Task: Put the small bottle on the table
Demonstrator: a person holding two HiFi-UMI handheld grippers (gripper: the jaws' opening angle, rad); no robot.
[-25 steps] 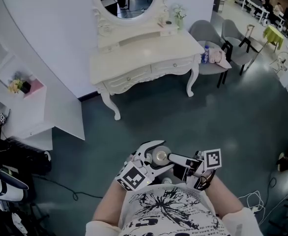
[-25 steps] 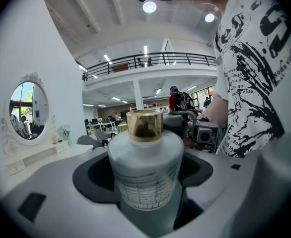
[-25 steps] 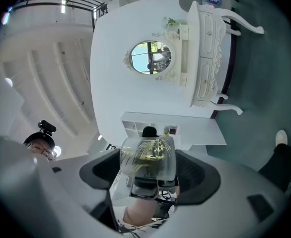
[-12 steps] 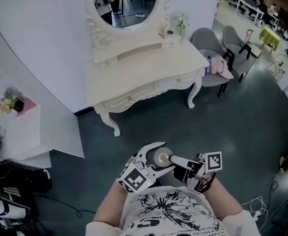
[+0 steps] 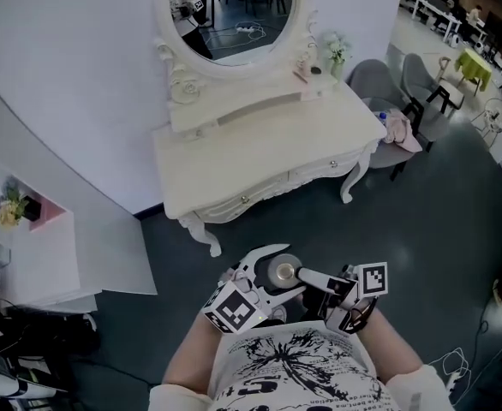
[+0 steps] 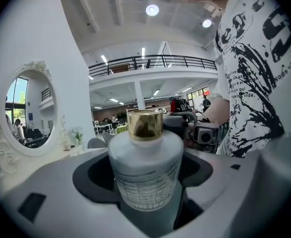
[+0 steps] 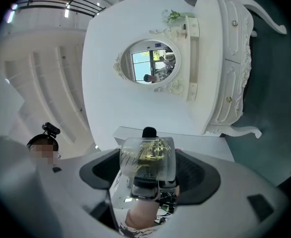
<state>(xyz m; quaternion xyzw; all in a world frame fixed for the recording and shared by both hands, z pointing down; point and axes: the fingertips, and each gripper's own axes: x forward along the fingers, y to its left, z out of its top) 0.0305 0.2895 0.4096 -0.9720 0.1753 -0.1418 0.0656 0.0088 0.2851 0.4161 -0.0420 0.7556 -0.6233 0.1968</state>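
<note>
The white worktop (image 5: 259, 157) is seen from above. An oval mirror (image 5: 234, 11) stands at its back edge and a grey chair (image 5: 373, 77) at its right end. On the raised ledge at the back right of the worktop a small vase (image 5: 336, 51) is placed, with flowers in it.

Well in front of the worktop, above the floor, the left gripper (image 5: 274, 274) and the right gripper (image 5: 296, 274) are held close to the person's body. The small bottle (image 6: 145, 167) is kept between them, not on the worktop. The left fingers (image 6: 46, 192) are closed on its frosted body, and the right fingers (image 7: 245, 202) are closed on it from the opposite side. Its gold cap is on, and its content cannot be seen.

Compared with half a second ago, the worktop is shown nearer to the grippers, while the bottle is held as before.
</note>
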